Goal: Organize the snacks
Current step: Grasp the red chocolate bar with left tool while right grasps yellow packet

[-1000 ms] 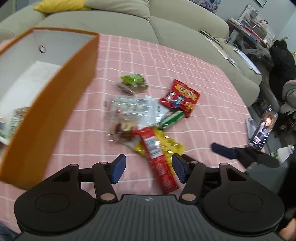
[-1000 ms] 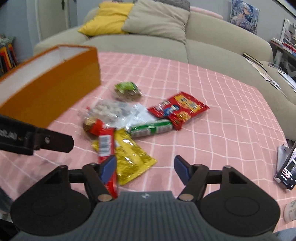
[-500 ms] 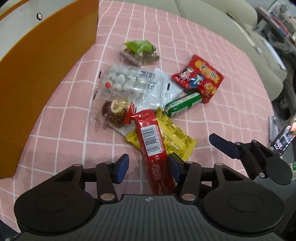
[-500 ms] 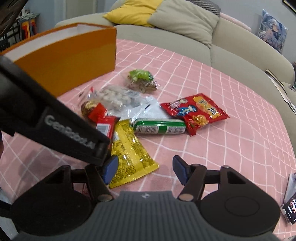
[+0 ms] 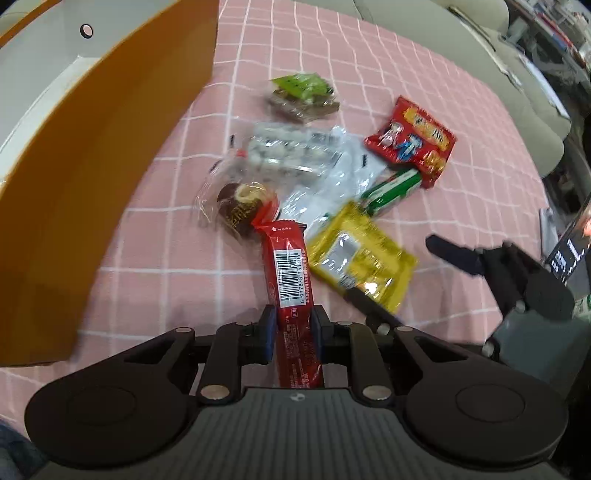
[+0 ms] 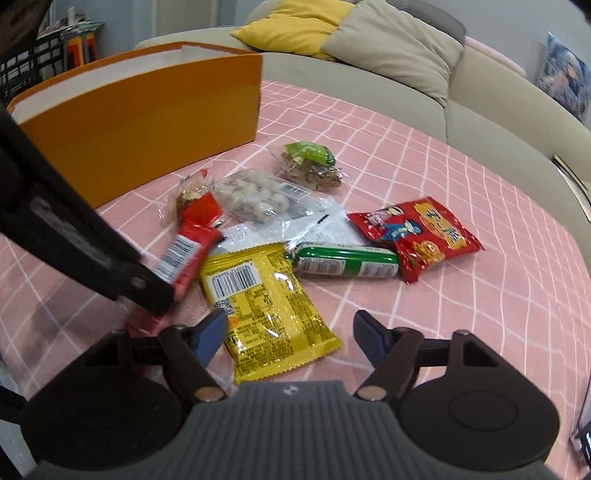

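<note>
On the pink checked cloth (image 6: pixel 443 177), I am clamping the left gripper (image 5: pixel 291 326) on the red bar (image 5: pixel 290 273), the right gripper (image 6: pixel 290 332) gaping empty, six snacks lying outside the orange box (image 6: pixel 147 118).

Setting: home living room. Evidence: long beige fabric sofa (image 6: pixel 480 103) with a yellow cushion (image 6: pixel 295 29) and a grey-beige cushion (image 6: pixel 399 48) on it; directly in front of the sofa, a table under a pink cloth with white grid lines (image 6: pixel 480 314); left of the sofa, a black wire rack (image 6: pixel 26 70).
</note>
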`<state>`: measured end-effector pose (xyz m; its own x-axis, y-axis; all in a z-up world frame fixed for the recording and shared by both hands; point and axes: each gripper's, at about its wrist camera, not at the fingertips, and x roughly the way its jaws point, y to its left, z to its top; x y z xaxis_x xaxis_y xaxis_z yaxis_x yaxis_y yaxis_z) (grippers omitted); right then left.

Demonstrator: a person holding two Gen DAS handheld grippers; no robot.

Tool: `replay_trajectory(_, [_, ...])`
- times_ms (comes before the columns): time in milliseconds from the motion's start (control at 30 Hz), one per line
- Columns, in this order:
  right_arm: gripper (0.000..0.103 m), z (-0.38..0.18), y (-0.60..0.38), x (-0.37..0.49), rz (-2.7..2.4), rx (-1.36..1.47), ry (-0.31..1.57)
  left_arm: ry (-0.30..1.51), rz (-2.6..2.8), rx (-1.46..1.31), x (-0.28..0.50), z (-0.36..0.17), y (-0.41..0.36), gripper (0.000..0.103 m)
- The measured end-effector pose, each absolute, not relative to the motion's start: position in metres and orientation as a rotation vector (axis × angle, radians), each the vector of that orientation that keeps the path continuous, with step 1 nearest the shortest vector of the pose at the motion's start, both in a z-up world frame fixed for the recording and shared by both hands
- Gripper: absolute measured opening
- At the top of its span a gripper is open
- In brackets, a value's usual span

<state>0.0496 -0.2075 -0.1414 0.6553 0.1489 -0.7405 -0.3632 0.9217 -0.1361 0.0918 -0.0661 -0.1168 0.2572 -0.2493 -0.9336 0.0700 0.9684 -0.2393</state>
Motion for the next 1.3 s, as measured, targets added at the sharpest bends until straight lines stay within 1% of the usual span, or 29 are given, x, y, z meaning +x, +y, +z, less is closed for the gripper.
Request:
replay_trajectory(267, [0.075, -0.15, -0.201, 0.059, 0.323, -0.283, 0.817, 1.331, -0.215, -0.123, 0.089, -0.127, -0.057, 0.022])
replay_trajectory(300, [0.075, -0.151, -0.2, 0.059, 0.327, -0.281, 0.819, 1.327, -0.216, -0.116, 0.089, -0.127, -0.058, 0.023])
replay_trajectory(400, [0.075, -0.152, -0.201, 0.062, 0.337, -0.257, 0.824, 1.319, -0.21, -0.106, 0.087, -0.131, -0.06, 0.03])
replay_trajectory(467, [0.075, -0.153, -0.202, 0.063, 0.338, -0.243, 0.826, 1.317, -0.211, -0.088, 0.084, -0.134, -0.062, 0.031])
replay_trajectory(633, [0.073, -0.154, -0.205, 0.065, 0.338, -0.207, 0.842, 1.29, -0.185, -0.095, 0.08, -0.134, -0.062, 0.031])
replay_trajectory(833, [0.064, -0.152, -0.203, 0.066, 0.318, -0.189, 0.864, 1.276, -0.152, -0.112, 0.074, -0.133, -0.061, 0.03])
replay_trajectory(900, [0.063, -0.152, -0.202, 0.065, 0.313, -0.194, 0.867, 1.262, -0.146, -0.095, 0.071, -0.133, -0.062, 0.031])
replay_trajectory(1167, [0.063, -0.152, -0.202, 0.066, 0.298, -0.175, 0.887, 1.218, -0.134, -0.021, 0.06, -0.133, -0.07, 0.034])
replay_trajectory(1300, [0.063, -0.152, -0.202, 0.065, 0.292, -0.171, 0.888, 1.207, -0.126, -0.009, 0.057, -0.133, -0.071, 0.034])
